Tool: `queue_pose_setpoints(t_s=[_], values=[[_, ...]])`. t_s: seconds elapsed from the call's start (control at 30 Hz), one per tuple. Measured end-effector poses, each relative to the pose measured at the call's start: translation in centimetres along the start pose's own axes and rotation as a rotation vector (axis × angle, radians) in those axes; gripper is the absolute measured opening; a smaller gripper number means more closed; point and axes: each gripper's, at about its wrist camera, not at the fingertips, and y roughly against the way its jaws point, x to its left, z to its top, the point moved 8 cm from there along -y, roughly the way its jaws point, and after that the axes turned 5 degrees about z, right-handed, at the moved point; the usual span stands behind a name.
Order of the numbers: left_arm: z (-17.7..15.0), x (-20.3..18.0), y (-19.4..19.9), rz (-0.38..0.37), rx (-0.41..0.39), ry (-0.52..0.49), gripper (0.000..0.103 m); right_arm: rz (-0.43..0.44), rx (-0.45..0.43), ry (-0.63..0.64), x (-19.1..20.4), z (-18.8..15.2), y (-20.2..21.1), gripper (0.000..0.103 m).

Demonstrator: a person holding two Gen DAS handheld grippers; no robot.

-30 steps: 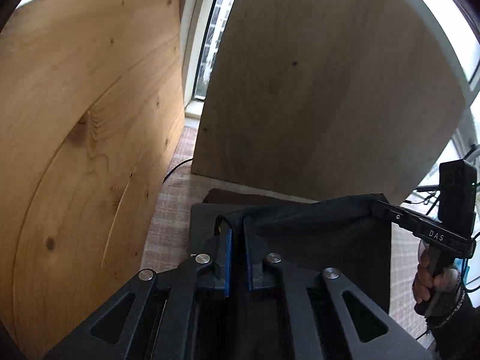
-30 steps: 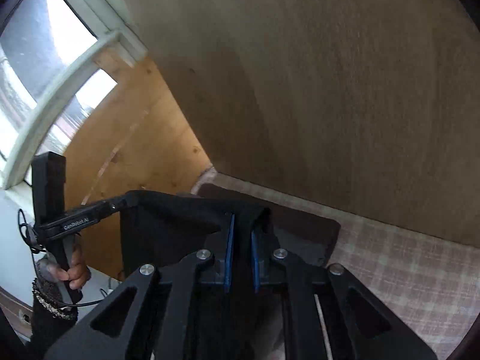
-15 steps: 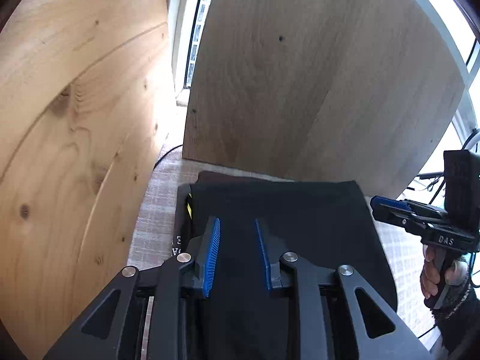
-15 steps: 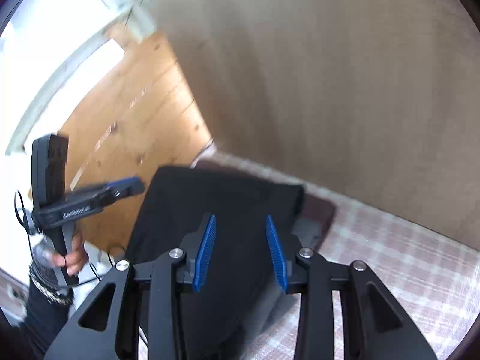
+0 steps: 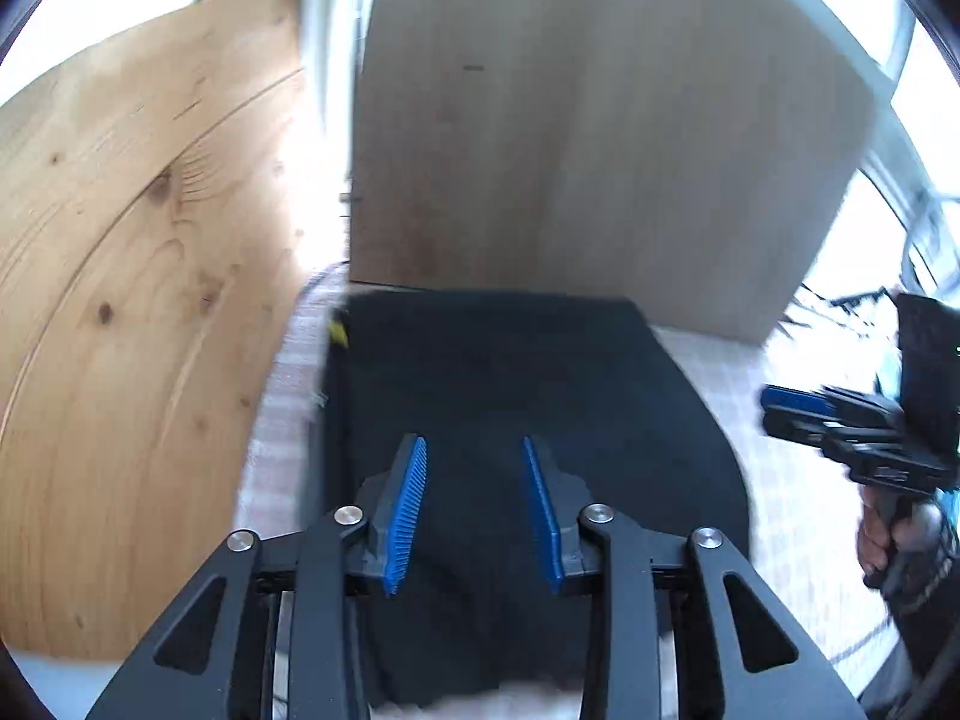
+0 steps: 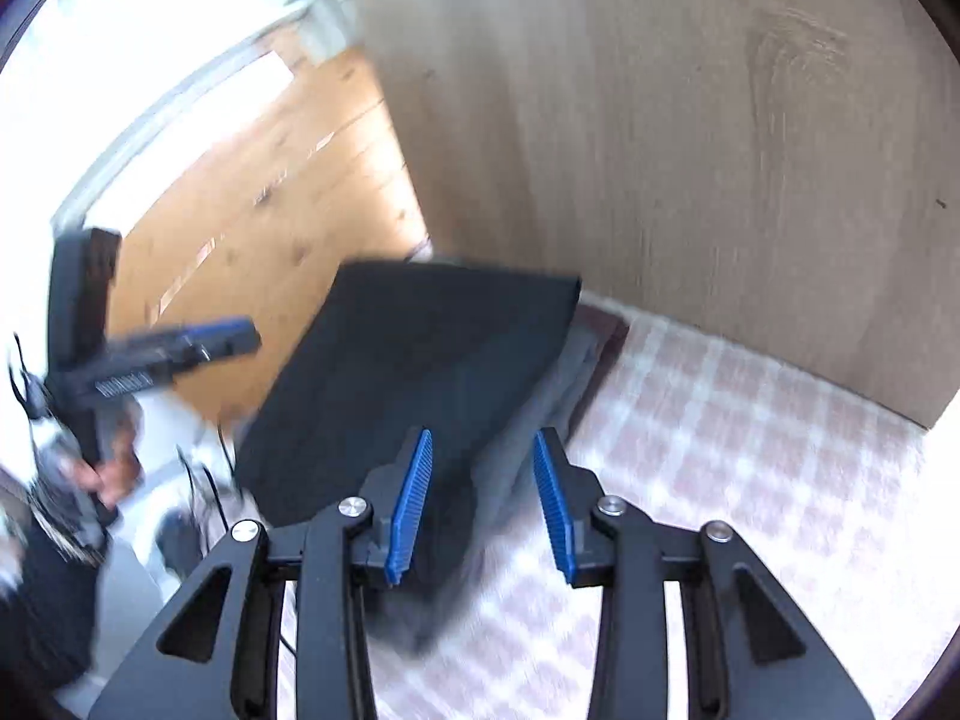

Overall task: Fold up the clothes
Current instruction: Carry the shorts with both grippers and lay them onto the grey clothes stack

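Note:
A folded black garment (image 5: 516,396) lies flat on top of a stack of folded clothes on the checked tablecloth; it also shows in the right wrist view (image 6: 420,372), with grey folded cloth (image 6: 540,396) under it. My left gripper (image 5: 474,450) is open and empty, hovering above the garment's near part. My right gripper (image 6: 483,444) is open and empty above the stack's right edge. Each gripper shows in the other's view, the right one (image 5: 840,426) and the left one (image 6: 174,348), both off the cloth.
A pale wood board (image 5: 588,168) stands upright right behind the stack. A pine panel (image 5: 132,312) stands at the left. The checked tablecloth (image 6: 750,456) stretches to the right of the stack. Bright windows lie beyond.
Both grippers let go of the black garment, which dropped flat on the stack. Both have opened wider and drawn back and apart.

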Motion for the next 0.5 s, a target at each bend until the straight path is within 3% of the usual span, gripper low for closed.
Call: queue_pose_setpoints(t_s=[0.1,0.2,0.37,0.5], values=[[-3.0,-3.6,0.3,-0.106,0.04,-0.012,0.033,-0.066,0.058,0.147,1.2,-2.8,-0.9,0.035],[-4.9,-6.5,0.0,-0.145,0.06,-0.056,0.033,-0.093,0.066,0.243,2.0,-3.1,-1.7,0.035],[-6.8,-11.6,0.5,-0.154,0.07,-0.191,0.033,-0.024,0.115,0.28,2.1,-3.0,-2.5,0.035],[-6.9,-13.7,-0.2,-0.093,0.072,-0.275,0.04,0.013,0.14,0.287,1.5,-3.3,-1.7,0.035]])
